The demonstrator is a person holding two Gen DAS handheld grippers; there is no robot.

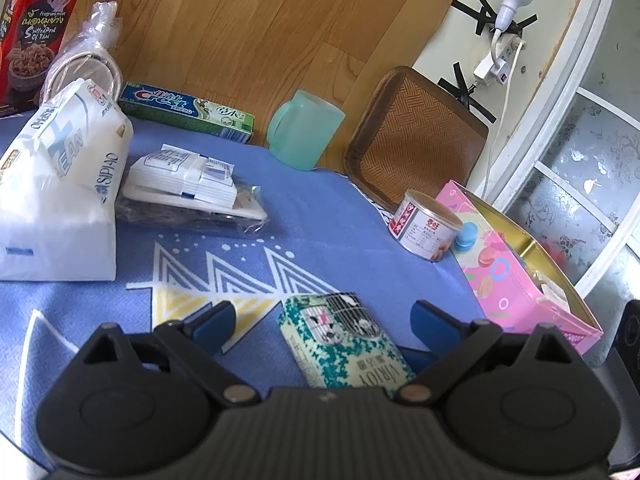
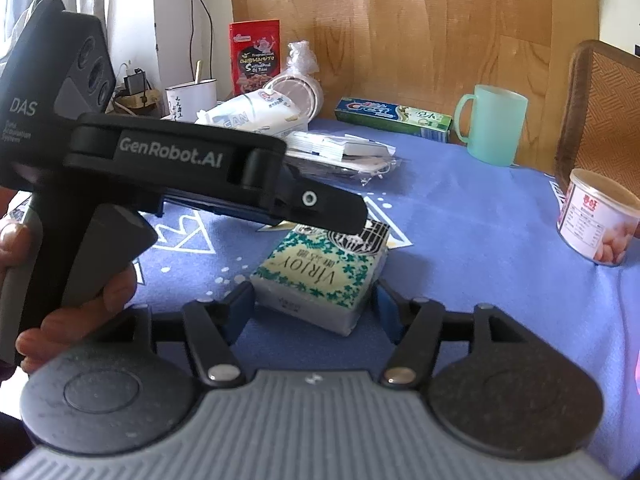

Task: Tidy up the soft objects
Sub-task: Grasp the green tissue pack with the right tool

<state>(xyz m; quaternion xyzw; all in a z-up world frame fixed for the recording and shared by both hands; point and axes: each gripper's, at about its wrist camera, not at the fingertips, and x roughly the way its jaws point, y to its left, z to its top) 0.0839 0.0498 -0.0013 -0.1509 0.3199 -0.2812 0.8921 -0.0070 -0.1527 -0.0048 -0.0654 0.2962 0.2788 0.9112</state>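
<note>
A small green-patterned tissue pack lies flat on the blue tablecloth. My left gripper is open, its blue pads wide apart on either side of the pack, which lies nearer the right pad. In the right wrist view the left gripper shows side-on, a hand on its handle and its tips over the pack's far end. My right gripper flanks the near end of the pack. Its pads stand close beside the pack without visibly pressing it. A large white tissue bag stands far left.
An open pink box stands at the right table edge, with a can beside it. Farther back are a green mug, a toothpaste box, a brown tray, a clear-wrapped bundle of sachets and a red snack bag.
</note>
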